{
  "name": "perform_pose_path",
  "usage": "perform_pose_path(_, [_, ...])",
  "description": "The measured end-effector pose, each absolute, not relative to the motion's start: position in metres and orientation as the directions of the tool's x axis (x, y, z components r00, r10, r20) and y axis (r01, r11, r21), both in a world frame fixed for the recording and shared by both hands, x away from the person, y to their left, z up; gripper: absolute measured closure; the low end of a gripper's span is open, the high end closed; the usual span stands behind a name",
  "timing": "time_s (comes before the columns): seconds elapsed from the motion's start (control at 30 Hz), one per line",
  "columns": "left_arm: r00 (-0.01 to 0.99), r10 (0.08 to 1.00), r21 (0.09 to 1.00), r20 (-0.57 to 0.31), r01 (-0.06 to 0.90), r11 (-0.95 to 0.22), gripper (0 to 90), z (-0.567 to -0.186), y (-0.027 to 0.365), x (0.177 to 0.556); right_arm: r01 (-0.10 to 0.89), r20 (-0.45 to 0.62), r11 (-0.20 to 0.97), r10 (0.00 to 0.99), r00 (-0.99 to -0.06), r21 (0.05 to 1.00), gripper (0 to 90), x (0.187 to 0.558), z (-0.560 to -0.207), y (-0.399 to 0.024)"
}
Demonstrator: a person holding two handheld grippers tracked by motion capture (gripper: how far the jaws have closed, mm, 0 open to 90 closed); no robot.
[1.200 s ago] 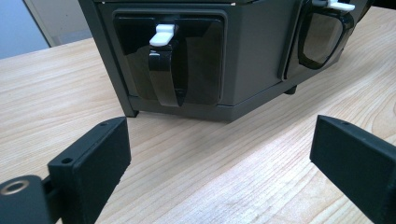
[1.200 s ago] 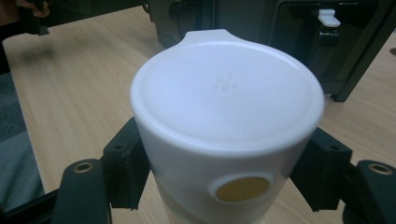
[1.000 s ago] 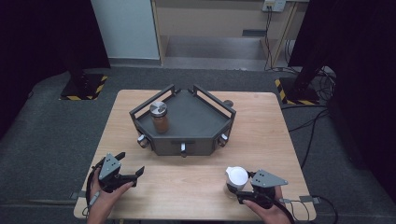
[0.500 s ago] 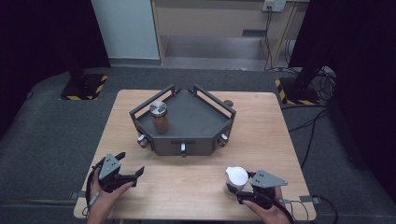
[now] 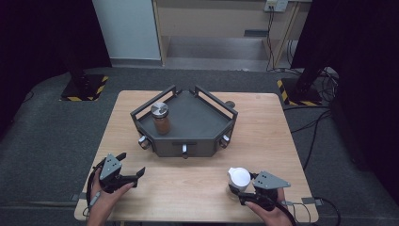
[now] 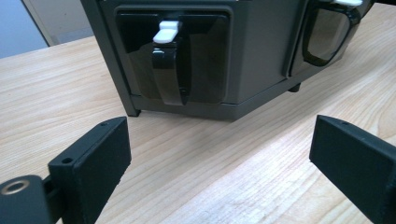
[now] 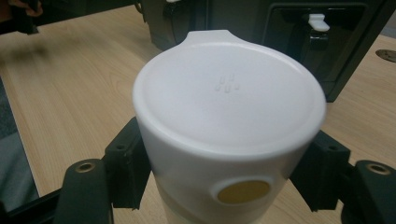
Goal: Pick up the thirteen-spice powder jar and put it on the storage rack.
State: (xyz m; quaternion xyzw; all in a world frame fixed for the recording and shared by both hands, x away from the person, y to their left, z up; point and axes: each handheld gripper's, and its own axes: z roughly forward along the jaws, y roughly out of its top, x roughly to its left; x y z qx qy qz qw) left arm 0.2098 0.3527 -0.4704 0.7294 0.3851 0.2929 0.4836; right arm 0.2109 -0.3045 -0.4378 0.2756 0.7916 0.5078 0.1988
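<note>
A white lidded container (image 5: 239,177) (image 7: 229,116) stands on the wooden table (image 5: 197,188) near its front right. My right gripper (image 5: 234,188) (image 7: 224,177) is shut on it, one black jaw pressed to each side below the lid. My left gripper (image 5: 131,165) (image 6: 219,158) rests at the front left, open, with bare wood between its jaws. It faces the dark grey railed stand (image 5: 193,149) (image 6: 261,56), where a black lever with a white tab (image 6: 169,56) sits in a recess. A jar with a silver lid and brown contents (image 5: 160,118) stands on the stand's left part.
The stand takes up the middle of the table and has small knobs (image 5: 184,150) along its front faces. A person's hands (image 5: 106,200) come in from the table's front edge. Two black posts on striped bases (image 5: 82,87) stand on the floor behind.
</note>
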Motion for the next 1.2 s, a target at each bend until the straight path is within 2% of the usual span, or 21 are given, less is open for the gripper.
perform_pose_path(0.4, [0.542, 0.838, 0.924, 0.060, 0.288, -0.252, 4.8, -0.472, 0.353, 0.214, 0.249, -0.028, 0.314, 0.670, -0.742, 0.916, 31.3, 0.217, -0.429, -0.318])
perform_pose_path(1.2, [0.539, 0.841, 0.927, 0.054, 0.286, -0.243, 4.9, -0.473, 0.356, 0.212, 0.237, -0.019, 0.300, 0.656, -0.755, 0.924, 31.3, 0.246, -0.376, -0.314])
